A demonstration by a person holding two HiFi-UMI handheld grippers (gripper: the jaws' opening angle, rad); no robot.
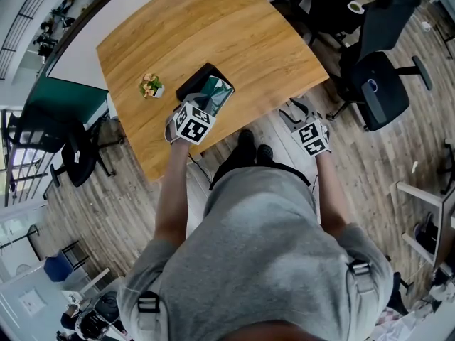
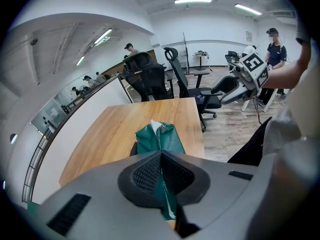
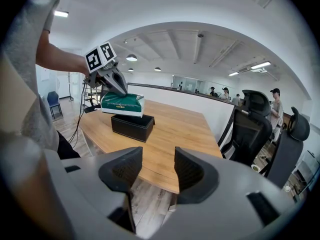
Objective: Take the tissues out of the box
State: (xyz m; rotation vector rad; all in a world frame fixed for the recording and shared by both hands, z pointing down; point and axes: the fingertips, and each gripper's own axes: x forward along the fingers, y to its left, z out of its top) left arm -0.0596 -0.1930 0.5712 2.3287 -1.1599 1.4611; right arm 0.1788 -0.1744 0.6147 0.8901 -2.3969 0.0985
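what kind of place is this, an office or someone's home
Most likely an open-plan office: black swivel chairs beside a large wooden table, strip lights on the ceiling, and other people in the background.

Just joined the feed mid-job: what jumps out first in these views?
The left gripper is clamped on the green tissue pack, holding it over the black box on the wooden table. The right gripper hangs open and empty off the table's edge, over the floor. A small flower pot stands apart from the box.
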